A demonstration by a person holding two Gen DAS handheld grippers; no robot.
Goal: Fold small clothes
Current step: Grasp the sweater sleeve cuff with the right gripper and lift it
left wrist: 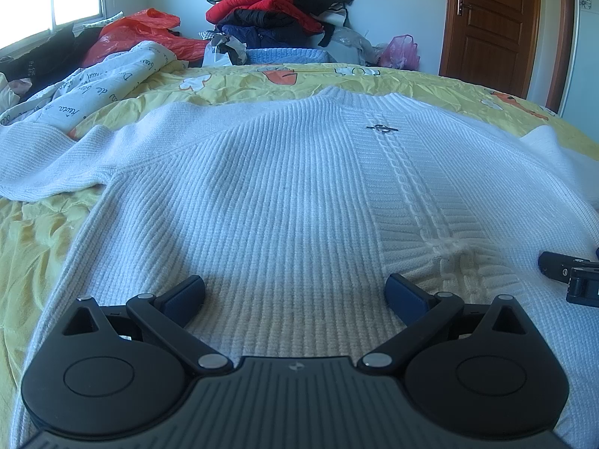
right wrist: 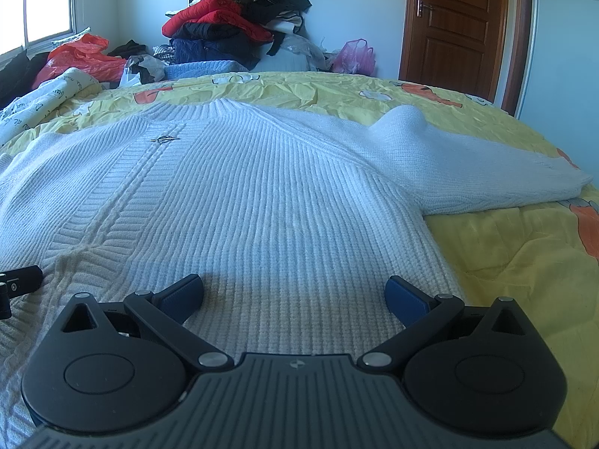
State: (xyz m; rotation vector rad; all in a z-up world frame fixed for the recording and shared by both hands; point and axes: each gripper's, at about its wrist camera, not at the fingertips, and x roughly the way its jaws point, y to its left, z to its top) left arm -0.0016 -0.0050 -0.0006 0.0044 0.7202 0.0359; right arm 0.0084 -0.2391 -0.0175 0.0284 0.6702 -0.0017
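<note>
A white ribbed knit sweater lies flat, front up, on a yellow bedspread, collar at the far side. A cable strip with a small metal pin runs down its middle. Its sleeves spread out: one to the left, one to the right. My left gripper is open over the hem's left half. My right gripper is open over the hem's right half. Each gripper's edge shows in the other's view. Neither holds any fabric.
A heap of red, black and blue jackets is piled at the far wall. A red plastic bag and a white printed cloth lie far left. A pink bag and a brown door are far right.
</note>
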